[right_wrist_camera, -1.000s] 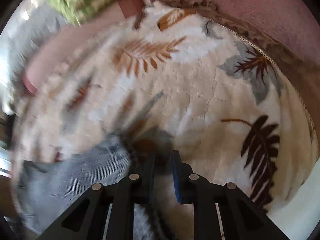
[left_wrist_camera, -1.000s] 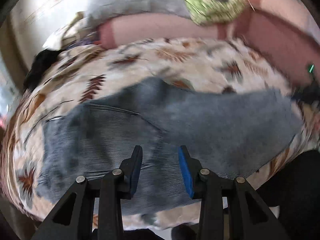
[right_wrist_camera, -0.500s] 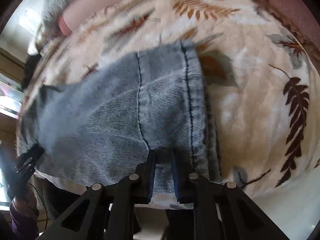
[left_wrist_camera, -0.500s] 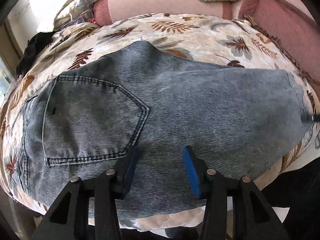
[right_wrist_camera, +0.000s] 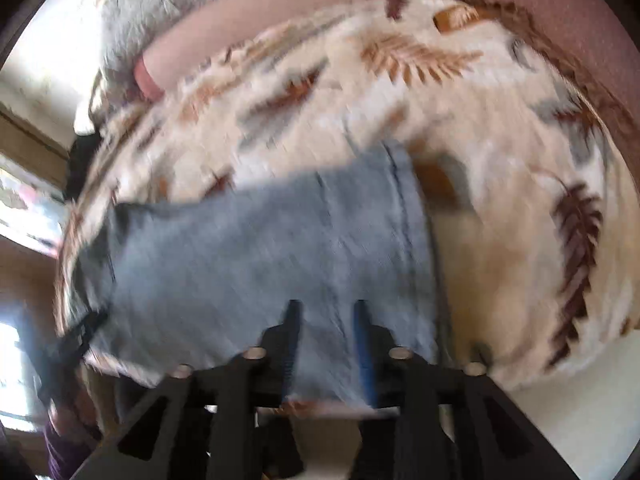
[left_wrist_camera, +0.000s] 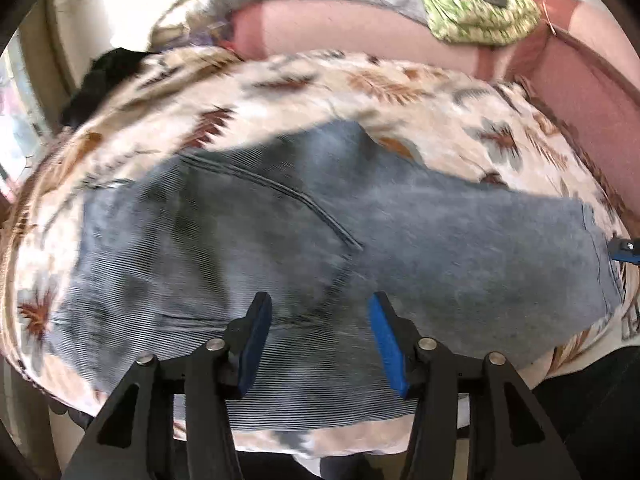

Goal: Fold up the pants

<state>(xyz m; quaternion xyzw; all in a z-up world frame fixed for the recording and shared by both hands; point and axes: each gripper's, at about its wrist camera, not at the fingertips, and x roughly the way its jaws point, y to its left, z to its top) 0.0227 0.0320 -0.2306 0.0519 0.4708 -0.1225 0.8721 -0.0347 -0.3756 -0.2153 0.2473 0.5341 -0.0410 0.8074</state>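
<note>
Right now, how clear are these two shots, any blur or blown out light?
Left wrist view: motion-smeared jeans and leaf-print blanket, glare washing out the top left, fisheye bending the edges. Right wrist view: blurrier still, the jeans streaked, the window side at left overexposed.

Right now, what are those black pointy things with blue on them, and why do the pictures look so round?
They are tongs, one in each of a person's hands. A small camera rides on each and looks along its two fingers, and its wide lens bends the picture round. One picture is from the left tongs, the other from the right tongs. Below lie blue jeans, spread flat on a leafy blanket over a pink sofa. A green cloth sits on the sofa's back. Both tongs are opening right now. Nothing is pinched: the jeans just lie underneath. It all looks blurry.
</note>
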